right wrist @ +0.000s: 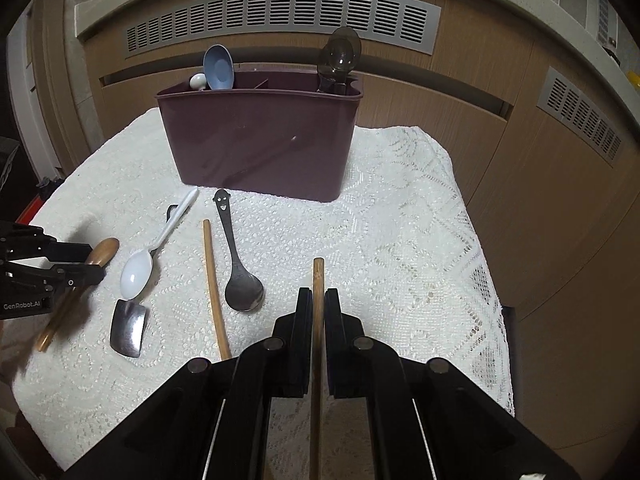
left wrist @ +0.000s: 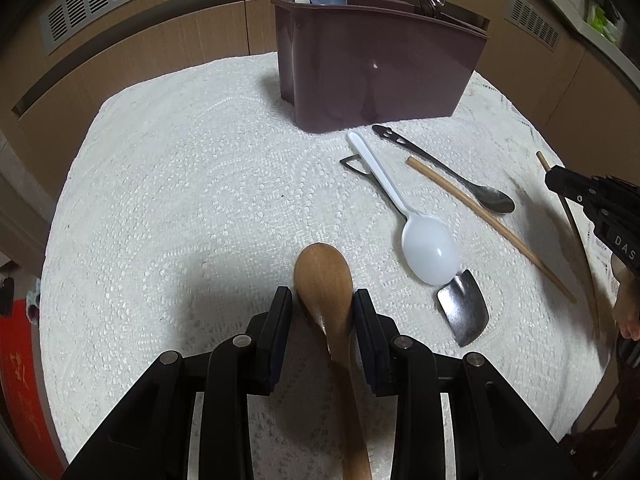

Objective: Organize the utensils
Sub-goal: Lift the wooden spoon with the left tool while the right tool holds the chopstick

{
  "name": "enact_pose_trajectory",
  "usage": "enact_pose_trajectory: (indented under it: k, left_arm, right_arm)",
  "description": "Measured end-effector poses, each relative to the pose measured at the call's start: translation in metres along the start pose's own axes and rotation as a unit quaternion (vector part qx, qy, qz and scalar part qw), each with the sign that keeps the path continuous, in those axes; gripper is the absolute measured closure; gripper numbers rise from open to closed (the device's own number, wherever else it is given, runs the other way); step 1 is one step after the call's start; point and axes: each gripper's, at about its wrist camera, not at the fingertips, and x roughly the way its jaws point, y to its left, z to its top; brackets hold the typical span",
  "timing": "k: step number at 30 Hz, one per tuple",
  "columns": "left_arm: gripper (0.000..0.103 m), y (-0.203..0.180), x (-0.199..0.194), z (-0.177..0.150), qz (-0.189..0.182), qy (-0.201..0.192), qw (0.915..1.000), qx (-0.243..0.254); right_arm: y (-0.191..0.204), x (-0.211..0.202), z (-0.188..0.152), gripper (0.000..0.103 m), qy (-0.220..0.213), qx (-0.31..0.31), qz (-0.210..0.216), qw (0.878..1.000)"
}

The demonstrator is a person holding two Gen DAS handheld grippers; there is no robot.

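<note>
At the far left we see the left gripper [right wrist: 86, 266] clamped on a wooden spoon [left wrist: 326, 280]: its jaws stand partway apart, one pad on each side of the spoon where the bowl narrows, and the bowl pokes out ahead of the fingertips above the white lace tablecloth [right wrist: 400, 240].

Next to the right, a white plastic spoon [right wrist: 138, 272] lies on the cloth, its handle crossing over the thin handle of a steel spatula-shaped utensil [right wrist: 128, 328] whose flat blade sits just below the white bowl. Beside these lies a loose wooden chopstick [right wrist: 212, 280], and right alongside it a dark metal spoon [right wrist: 242, 292] with a smiling face cut into its handle end, bowl toward us.

Behind this group stands the maroon utensil caddy [right wrist: 260, 144], upright on the cloth. A blue spoon [right wrist: 218, 66] and a small white utensil stick up at its left end; a dark translucent spoon [right wrist: 340, 58] stands at its right end.

Further right, the right gripper [right wrist: 318, 300] has its jaws closed tight on a second wooden chopstick [right wrist: 318, 280], whose tip juts past the fingertips, pointing toward the caddy, above bare cloth.
</note>
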Motion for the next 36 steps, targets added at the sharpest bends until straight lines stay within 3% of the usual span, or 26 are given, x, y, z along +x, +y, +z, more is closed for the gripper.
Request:
enact_pose_trajectory:
  k: [9, 12, 16, 24, 28, 30, 33, 36]
  left_arm:
    - [0.072, 0.006, -0.019, 0.001, -0.022, -0.074, 0.9964, -0.036]
    - [0.072, 0.010, -0.041, 0.004, -0.038, -0.113, 0.9917, -0.049]
    - [0.073, 0.010, -0.072, 0.008, -0.043, -0.164, 0.9844, -0.047]
    - [0.073, 0.003, -0.112, 0.029, -0.054, -0.238, 0.9692, -0.033]
    - [0.073, 0.001, -0.147, 0.054, -0.072, -0.287, 0.9550, -0.026]
    - [0.073, -0.001, -0.173, 0.079, -0.085, -0.323, 0.9425, -0.019]
    - [0.073, -0.007, -0.200, 0.114, -0.081, -0.377, 0.9228, -0.004]
    - [0.073, -0.004, -0.202, 0.142, -0.073, -0.398, 0.9146, -0.008]
  right_arm:
    - [-0.004, 0.003, -0.002, 0.098, 0.007, -0.002, -0.006, 1.000]
    - [-0.008, -0.001, -0.001, 0.098, -0.005, 0.002, -0.008, 1.000]
    - [-0.012, -0.011, 0.001, 0.098, -0.026, 0.012, 0.019, 0.999]
    - [-0.020, -0.032, 0.018, 0.098, -0.076, 0.042, 0.046, 0.995]
    - [-0.020, -0.058, 0.042, 0.098, -0.124, 0.035, 0.035, 0.991]
    - [-0.024, -0.083, 0.071, 0.098, -0.167, 0.029, 0.031, 0.985]
    - [-0.027, -0.122, 0.121, 0.098, -0.240, 0.018, 0.012, 0.970]
    - [-0.031, -0.142, 0.163, 0.098, -0.298, 0.023, -0.008, 0.954]
